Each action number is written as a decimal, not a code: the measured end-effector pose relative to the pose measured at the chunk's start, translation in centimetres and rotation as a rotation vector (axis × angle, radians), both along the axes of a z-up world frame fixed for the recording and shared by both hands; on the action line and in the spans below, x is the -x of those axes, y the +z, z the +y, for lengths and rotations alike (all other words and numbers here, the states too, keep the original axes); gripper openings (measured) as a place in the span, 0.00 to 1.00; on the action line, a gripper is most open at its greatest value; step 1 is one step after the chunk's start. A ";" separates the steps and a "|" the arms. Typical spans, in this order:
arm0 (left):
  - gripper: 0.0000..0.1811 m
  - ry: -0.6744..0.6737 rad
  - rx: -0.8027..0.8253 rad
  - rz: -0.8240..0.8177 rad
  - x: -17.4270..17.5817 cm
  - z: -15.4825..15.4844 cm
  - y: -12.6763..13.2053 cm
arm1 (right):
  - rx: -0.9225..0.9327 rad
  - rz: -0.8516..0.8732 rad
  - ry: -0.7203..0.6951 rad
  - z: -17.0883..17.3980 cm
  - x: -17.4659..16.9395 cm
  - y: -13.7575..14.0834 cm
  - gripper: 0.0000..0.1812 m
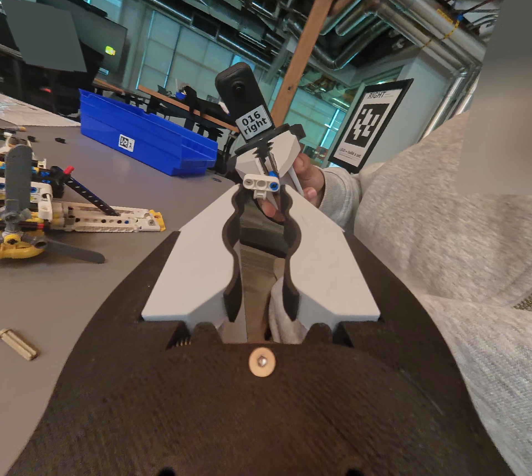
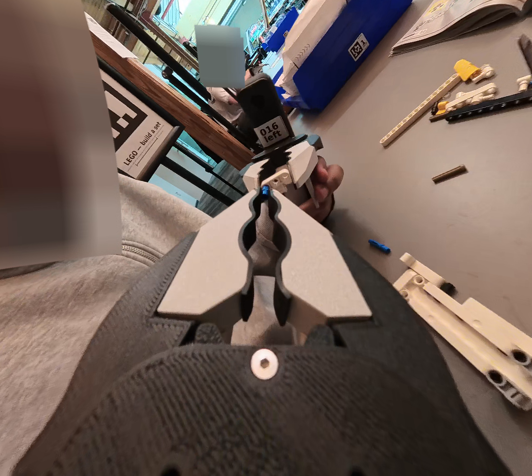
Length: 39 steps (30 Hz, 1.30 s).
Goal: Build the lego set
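Observation:
My left gripper (image 1: 260,191) is shut on a small white connector piece with round holes (image 1: 260,183), held up above the grey table. My right gripper (image 1: 268,164) faces it from the far side and is shut on a short blue pin (image 1: 273,174). The pin's tip meets the end hole of the white piece. In the right wrist view the right gripper (image 2: 264,198) holds the blue pin (image 2: 264,191) at its tips, right against the white piece (image 2: 280,177) in the left gripper (image 2: 273,174). A hand in a grey sleeve holds each gripper.
A partly built model (image 1: 31,203) with grey propeller blades and yellow parts lies at left. A blue bin (image 1: 144,131) stands behind it. Loose parts lie on the table: a white beam (image 2: 417,111), a brown axle (image 2: 449,173), a spare blue pin (image 2: 379,246), a white panel assembly (image 2: 460,332). An open booklet (image 2: 460,1) lies at the far right. Less than 4 cm separates the two grippers' tips. Both grippers' tips are roughly 15 cm from the brown axle (image 2: 449,173).

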<state>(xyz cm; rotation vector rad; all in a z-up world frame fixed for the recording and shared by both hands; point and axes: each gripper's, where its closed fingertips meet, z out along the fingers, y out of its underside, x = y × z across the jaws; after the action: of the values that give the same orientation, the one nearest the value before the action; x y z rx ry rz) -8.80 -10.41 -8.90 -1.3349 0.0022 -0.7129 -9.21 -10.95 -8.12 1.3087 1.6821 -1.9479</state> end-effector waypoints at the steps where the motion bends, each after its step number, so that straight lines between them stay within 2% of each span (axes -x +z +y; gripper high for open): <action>1: 0.14 -0.008 -0.004 -0.009 0.0 -0.1 0.1 | -0.014 0.006 -0.001 0.0 -0.1 -0.1 0.01; 16: 0.12 -0.022 0.033 -0.023 -0.1 0.2 -0.2 | -0.098 -0.029 0.021 0.0 -0.3 -0.6 0.01; 34: 0.12 0.045 0.063 0.014 0.2 0.8 -0.7 | 0.011 -0.203 0.039 0.5 0.0 -1.0 0.01; 39: 0.12 0.053 0.058 0.018 0.2 1.0 -0.7 | 0.017 -0.183 0.029 0.4 0.1 -1.1 0.01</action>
<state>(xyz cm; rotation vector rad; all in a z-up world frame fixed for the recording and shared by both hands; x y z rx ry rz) -9.03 -9.45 -9.56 -1.3915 -0.0394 -0.6597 -9.32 -10.53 -9.20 1.4021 1.5839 -1.7635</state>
